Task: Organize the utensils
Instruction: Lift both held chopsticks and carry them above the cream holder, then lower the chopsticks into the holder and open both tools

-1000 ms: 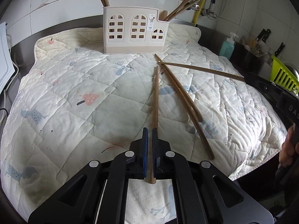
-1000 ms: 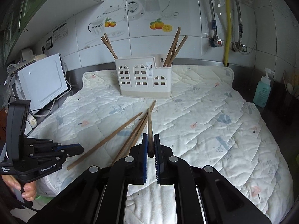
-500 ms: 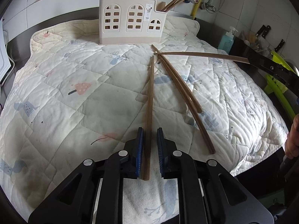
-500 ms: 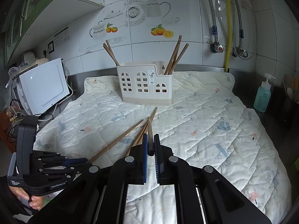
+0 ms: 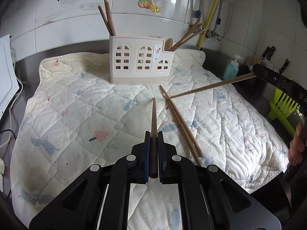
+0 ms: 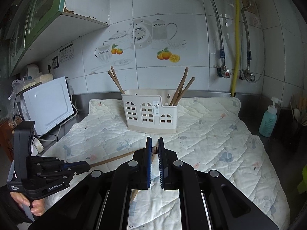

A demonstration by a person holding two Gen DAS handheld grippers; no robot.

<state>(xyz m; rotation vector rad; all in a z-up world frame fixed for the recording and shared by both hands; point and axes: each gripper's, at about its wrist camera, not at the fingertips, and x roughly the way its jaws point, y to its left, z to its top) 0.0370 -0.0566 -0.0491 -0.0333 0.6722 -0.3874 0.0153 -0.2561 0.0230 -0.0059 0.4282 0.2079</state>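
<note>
My left gripper (image 5: pixel 153 134) has its jaws closing tight on a brown chopstick (image 5: pixel 153 113), which points forward with its tip raised off the quilt. My right gripper (image 6: pixel 154 143) is shut on another chopstick (image 6: pixel 154 149), seen end-on between the pads. In the left wrist view the right gripper (image 5: pixel 256 71) comes in from the right, and its chopstick (image 5: pixel 211 85) slants down to the quilt. Two more chopsticks (image 5: pixel 180 122) lie loose on the quilt. The cream holder (image 5: pixel 141 61) stands at the back with several chopsticks in it. The left gripper (image 6: pixel 87 166) also shows at the lower left of the right wrist view.
A quilted mat (image 5: pixel 76 115) covers the steel counter. A white appliance (image 6: pixel 48 103) stands at the left, a blue soap bottle (image 6: pixel 268 118) at the right. A green rack (image 5: pixel 284 103) and knives (image 5: pixel 268 51) sit past the right edge. A hand (image 6: pixel 36 207) grips the left tool.
Both grippers have risen, lifting their chopsticks off the quilt. The left jaws stood slightly apart half a second ago and now press on the chopstick again.
</note>
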